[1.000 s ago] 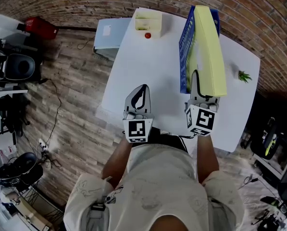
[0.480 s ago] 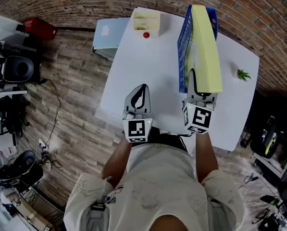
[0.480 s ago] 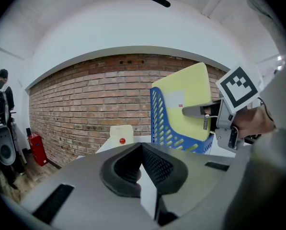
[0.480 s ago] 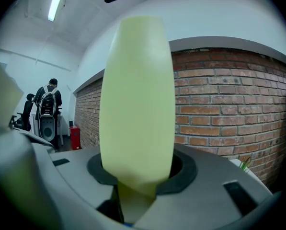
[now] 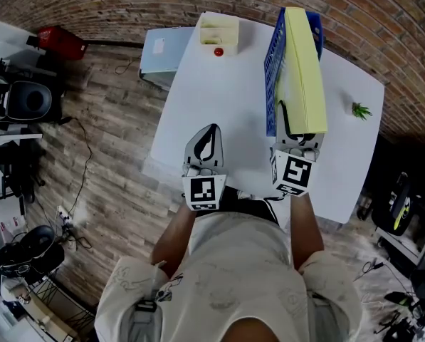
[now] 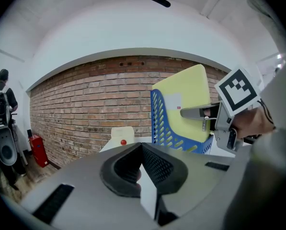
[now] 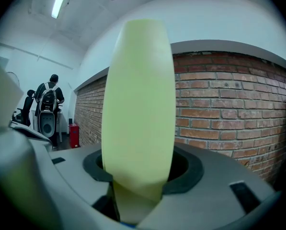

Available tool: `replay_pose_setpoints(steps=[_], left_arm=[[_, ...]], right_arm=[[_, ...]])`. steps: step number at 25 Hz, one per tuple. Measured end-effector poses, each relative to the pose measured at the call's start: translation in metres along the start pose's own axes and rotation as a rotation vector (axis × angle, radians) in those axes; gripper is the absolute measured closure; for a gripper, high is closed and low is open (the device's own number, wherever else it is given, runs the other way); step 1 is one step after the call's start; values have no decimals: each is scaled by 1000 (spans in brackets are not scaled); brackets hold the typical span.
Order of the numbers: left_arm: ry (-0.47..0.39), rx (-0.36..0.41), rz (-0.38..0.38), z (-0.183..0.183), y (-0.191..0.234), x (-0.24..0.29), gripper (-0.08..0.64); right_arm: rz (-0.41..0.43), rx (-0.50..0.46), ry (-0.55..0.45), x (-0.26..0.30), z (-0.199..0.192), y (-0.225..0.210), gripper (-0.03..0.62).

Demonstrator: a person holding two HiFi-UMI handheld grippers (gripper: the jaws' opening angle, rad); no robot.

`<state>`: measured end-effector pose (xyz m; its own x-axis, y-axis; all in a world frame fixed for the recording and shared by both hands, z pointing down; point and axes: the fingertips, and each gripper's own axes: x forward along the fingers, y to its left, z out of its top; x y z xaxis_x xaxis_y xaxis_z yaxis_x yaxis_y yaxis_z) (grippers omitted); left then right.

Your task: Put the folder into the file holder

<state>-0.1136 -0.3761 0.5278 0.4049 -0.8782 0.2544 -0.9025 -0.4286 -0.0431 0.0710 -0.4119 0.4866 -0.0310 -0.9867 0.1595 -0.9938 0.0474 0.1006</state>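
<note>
No words or numbers can be read. A white label (image 6: 173,101) on the yellow folder (image 6: 195,87) is too small to read; the square markers (image 5: 204,193) carry patterns only.

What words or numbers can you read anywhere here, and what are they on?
Nothing here can be read.
White label on the yellow folder: too small to read.
Left marker cube and right marker cube: black-and-white squares, no letters.

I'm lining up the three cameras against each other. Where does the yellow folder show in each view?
Head view: folder upper right, standing in the blue file holder.
Left gripper view: folder right of centre.
Right gripper view: folder fills the centre.
Shared landmark: the brick wall.
</note>
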Motion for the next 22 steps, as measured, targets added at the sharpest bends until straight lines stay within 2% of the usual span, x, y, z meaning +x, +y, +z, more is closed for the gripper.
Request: replay_pose_setpoints(steps=[14, 20, 22], left_arm=[[-59, 33, -8, 24, -13, -9, 552], [-104, 54, 5, 42, -19, -17, 552], [-119, 62, 8, 48, -20, -20, 552]], right_arm=[[0, -74, -209, -33, 85, -9, 293], [2, -41, -334, -62, 128, -17, 285], [3, -55, -359, -73, 136, -19, 282]])
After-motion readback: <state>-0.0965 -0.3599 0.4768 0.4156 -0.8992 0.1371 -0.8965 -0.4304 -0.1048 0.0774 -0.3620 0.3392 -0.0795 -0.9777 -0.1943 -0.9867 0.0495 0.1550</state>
